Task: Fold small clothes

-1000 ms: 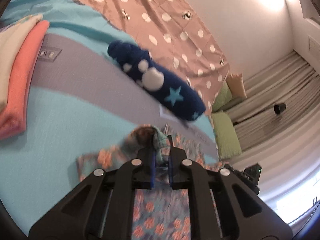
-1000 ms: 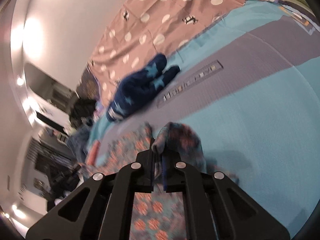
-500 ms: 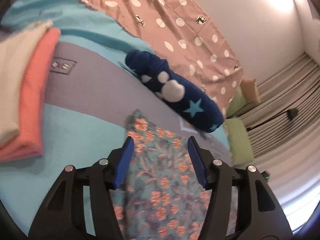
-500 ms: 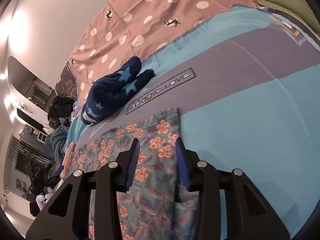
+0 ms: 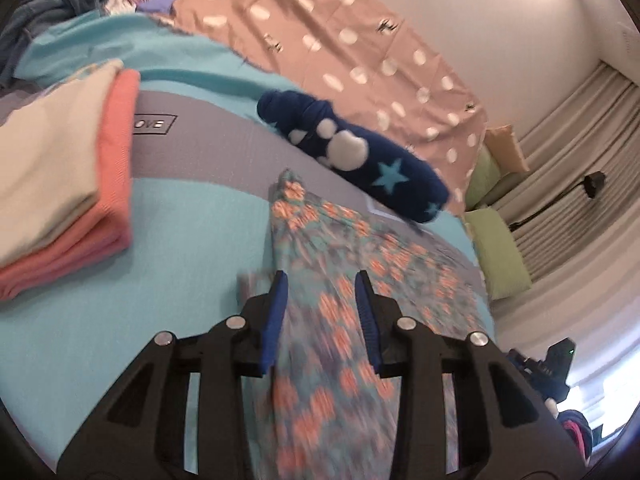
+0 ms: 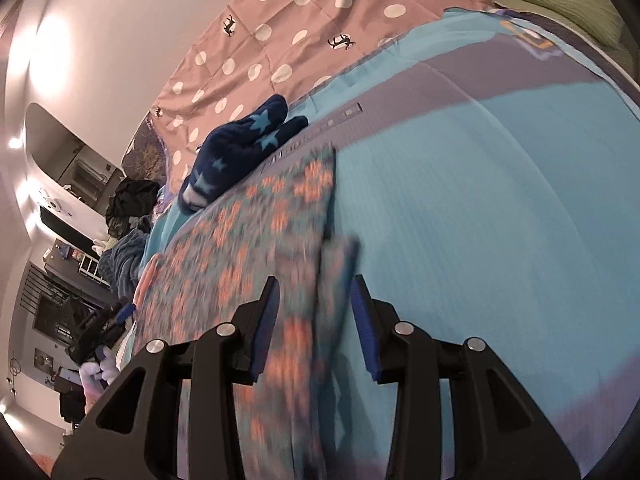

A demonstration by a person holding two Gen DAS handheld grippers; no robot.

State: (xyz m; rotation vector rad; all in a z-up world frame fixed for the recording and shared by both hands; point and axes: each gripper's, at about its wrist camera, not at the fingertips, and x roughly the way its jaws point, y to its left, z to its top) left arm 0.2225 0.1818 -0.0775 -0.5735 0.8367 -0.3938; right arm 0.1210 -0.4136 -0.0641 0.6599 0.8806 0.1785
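Observation:
A floral teal-and-orange garment (image 5: 328, 264) lies spread flat on the turquoise and grey bedspread (image 5: 180, 220). My left gripper (image 5: 321, 276) hovers over the garment's near left part. Its jaws are closing, with the cloth lying beneath the gap and the pads not pressing it. In the right wrist view the same floral garment (image 6: 256, 232) runs off to the left, a folded edge showing near the fingers. My right gripper (image 6: 315, 280) is open above that right edge and holds nothing.
A rolled navy garment with stars (image 5: 360, 160) (image 6: 240, 140) lies just beyond the floral one. A folded cream and coral stack (image 5: 60, 168) sits at the left. A brown polka-dot sheet (image 5: 340, 48) covers the far side, and green pillows (image 5: 500, 248) are at the right.
Both grippers were shut on bunched corners of the floral garment, then let go and opened. They have drawn back, and the garment now lies flat.

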